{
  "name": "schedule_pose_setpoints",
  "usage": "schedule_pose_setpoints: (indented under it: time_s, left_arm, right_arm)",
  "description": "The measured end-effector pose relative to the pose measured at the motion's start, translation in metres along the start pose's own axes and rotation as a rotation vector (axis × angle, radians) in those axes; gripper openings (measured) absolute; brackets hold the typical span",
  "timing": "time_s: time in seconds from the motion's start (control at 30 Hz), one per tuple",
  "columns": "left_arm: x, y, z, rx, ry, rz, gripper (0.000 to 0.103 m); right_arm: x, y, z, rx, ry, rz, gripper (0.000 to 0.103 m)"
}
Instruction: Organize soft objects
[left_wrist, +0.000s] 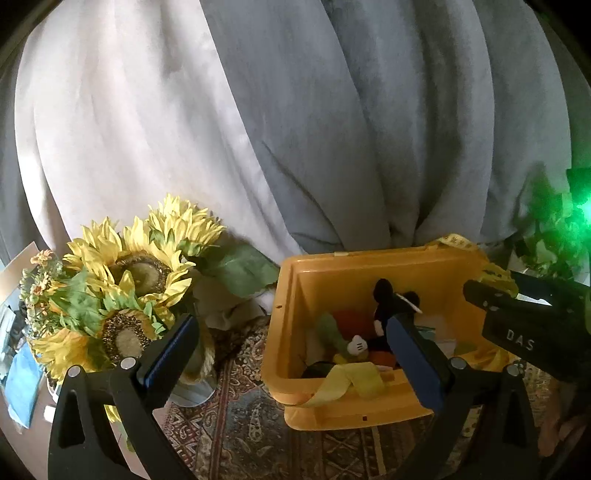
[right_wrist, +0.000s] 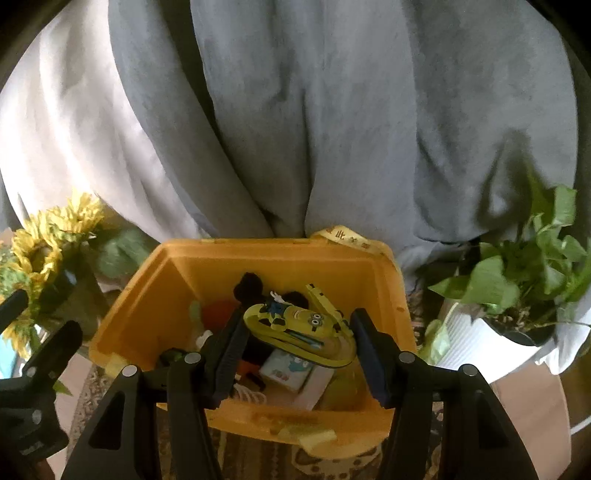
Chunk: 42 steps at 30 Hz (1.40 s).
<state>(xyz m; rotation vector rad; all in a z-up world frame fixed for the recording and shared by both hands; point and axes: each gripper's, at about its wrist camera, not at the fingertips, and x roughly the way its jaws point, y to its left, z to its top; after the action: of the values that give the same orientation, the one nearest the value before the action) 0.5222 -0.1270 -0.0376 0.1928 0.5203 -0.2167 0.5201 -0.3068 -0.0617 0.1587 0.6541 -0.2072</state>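
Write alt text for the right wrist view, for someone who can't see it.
The right gripper holds a yellow cartoon slipper over an open orange bin of soft toys. Grey curtains hang behind, with sunflowers at the left and a potted plant at the right.

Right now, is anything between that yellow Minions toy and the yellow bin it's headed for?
Nothing visible. The right hand-held gripper has the Minions toy between its fingers, directly over the open yellow bin. Below it lie only things already inside: a black mouse plush and a small printed pack, with room beside them.
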Motion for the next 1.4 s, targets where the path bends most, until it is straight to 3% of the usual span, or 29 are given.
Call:
schedule_pose_setpoints:
  time_s: [0.1, 0.27, 0.47, 0.63, 0.8, 1.07, 1.4]
  left_arm:
    - [0.006, 0.001, -0.001, -0.001, 0.013, 0.011, 0.103]
    - [0.01, 0.003, -0.004, -0.012, 0.03, 0.01, 0.103]
    - [-0.003, 0.009, -0.004, -0.034, 0.019, -0.01, 0.103]
    - [-0.036, 0.017, -0.003, -0.059, -0.009, -0.038, 0.103]
    - [-0.084, 0.025, -0.014, -0.074, -0.045, -0.056, 0.103]
    - [-0.146, 0.037, -0.035, -0.066, -0.059, -0.094, 0.103]
    - [-0.238, 0.033, -0.065, -0.022, -0.136, -0.076, 0.103]
  right_arm:
    - [0.015, -0.001, -0.001, -0.01, 0.047, 0.005, 0.065]
    - [0.029, 0.0, -0.005, -0.02, 0.09, -0.001, 0.066]
    - [0.015, 0.003, -0.007, -0.022, 0.092, -0.018, 0.066]
    - [-0.025, 0.009, -0.011, -0.006, 0.055, -0.028, 0.066]
    - [-0.083, 0.014, -0.023, 0.009, -0.01, -0.049, 0.074]
    - [-0.174, 0.027, -0.06, 0.024, -0.095, -0.092, 0.076]
    - [-0.255, 0.031, -0.106, 0.032, -0.148, -0.095, 0.076]
